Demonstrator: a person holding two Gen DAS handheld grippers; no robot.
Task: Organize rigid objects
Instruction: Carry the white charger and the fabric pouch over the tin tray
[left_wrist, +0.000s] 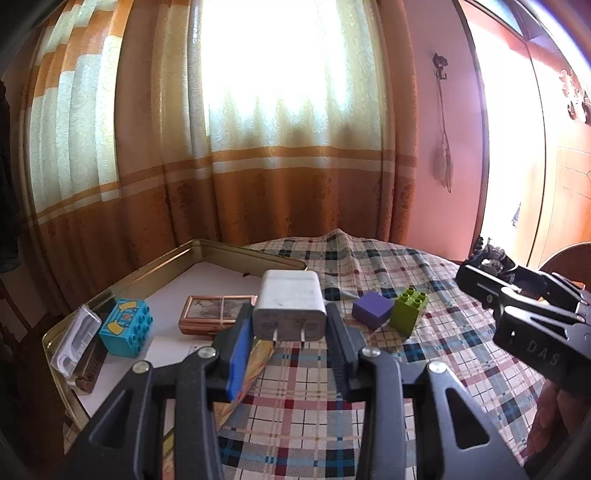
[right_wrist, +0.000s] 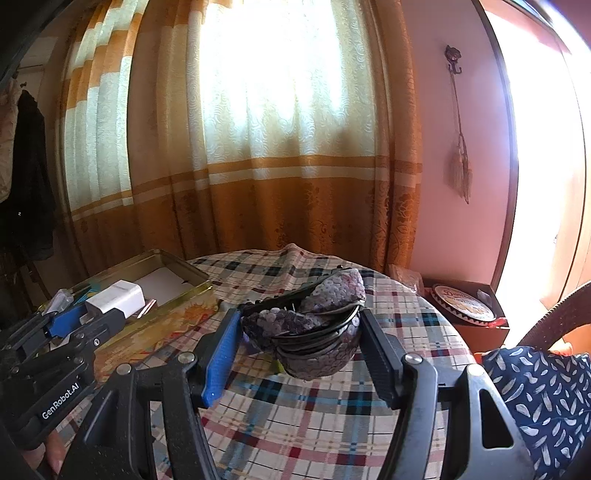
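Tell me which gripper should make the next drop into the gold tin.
Left, probably. The left gripper is shut on the white charger right at the gold tin rim. The right gripper holds the sequined purse farther out over the plaid tablecloth.

Both cameras sit low over the plaid tabletop (left_wrist: 424, 266), each looking forward along its own gripper toward the orange curtain (left_wrist: 258, 184). The left view hangs close beside the gold tin (left_wrist: 155, 264); the right view sits further right. Each catches the other's gripper at its edge.
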